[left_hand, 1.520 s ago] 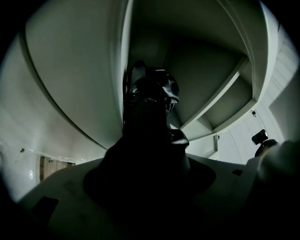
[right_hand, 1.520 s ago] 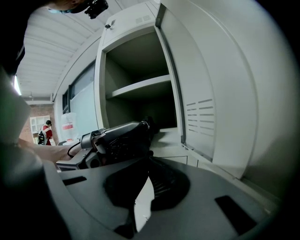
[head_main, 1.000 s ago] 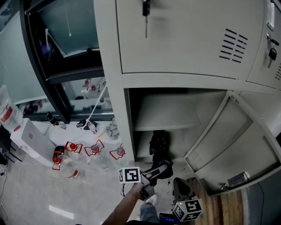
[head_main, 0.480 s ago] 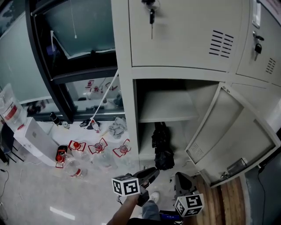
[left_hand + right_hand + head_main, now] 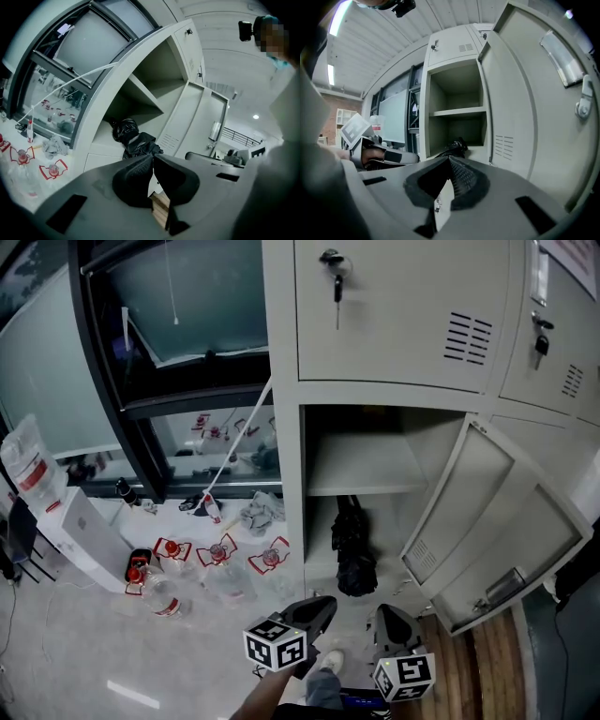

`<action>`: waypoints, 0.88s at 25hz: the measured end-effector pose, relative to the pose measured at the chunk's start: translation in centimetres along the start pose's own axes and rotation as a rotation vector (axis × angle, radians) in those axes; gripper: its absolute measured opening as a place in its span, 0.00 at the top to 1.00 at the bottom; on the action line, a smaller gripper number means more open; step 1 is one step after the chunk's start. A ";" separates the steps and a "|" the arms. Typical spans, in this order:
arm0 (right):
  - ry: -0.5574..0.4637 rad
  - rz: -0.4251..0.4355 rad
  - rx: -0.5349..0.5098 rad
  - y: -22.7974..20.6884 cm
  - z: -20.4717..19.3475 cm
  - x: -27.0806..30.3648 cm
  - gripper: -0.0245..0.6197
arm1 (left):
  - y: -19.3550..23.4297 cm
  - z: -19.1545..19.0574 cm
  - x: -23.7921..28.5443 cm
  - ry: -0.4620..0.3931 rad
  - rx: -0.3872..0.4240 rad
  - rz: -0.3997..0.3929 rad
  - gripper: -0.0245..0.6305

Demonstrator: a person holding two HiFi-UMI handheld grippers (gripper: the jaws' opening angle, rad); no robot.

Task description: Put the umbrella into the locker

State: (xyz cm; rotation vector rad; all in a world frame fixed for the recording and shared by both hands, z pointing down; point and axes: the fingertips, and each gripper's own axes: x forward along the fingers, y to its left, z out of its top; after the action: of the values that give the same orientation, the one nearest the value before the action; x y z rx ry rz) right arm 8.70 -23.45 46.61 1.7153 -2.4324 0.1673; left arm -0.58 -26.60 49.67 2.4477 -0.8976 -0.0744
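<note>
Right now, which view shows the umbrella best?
The head view: the black umbrella shows whole, standing in the lower compartment of the open locker. The left gripper view shows its upper part; the right gripper view, just a sliver.

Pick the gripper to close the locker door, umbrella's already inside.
Right, probably: the right gripper, shut and empty, sits nearest the open door on that side. The left gripper, jaws just closed on nothing, faces the umbrella.

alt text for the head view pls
A black folded umbrella sits in the lower compartment of an open pale locker, its door swung right. Below, the left gripper, jaws just closed on nothing, and the right gripper, also shut and empty, hover before it.
</note>
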 end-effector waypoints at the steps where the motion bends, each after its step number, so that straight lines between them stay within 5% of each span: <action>1: 0.001 0.000 -0.003 0.0 0.0 -0.1 0.96 | -0.1 0.0 0.0 -0.003 0.002 0.000 0.93; 22: 0.002 -0.003 0.006 -0.4 -0.3 -0.7 0.96 | 0.2 0.3 -0.4 -0.024 -0.047 0.026 0.94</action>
State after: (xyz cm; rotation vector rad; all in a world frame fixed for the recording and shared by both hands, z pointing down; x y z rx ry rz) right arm 9.30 -22.91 46.75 1.7203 -2.4301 0.1757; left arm -1.07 -26.63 49.51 2.3958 -0.9273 -0.1153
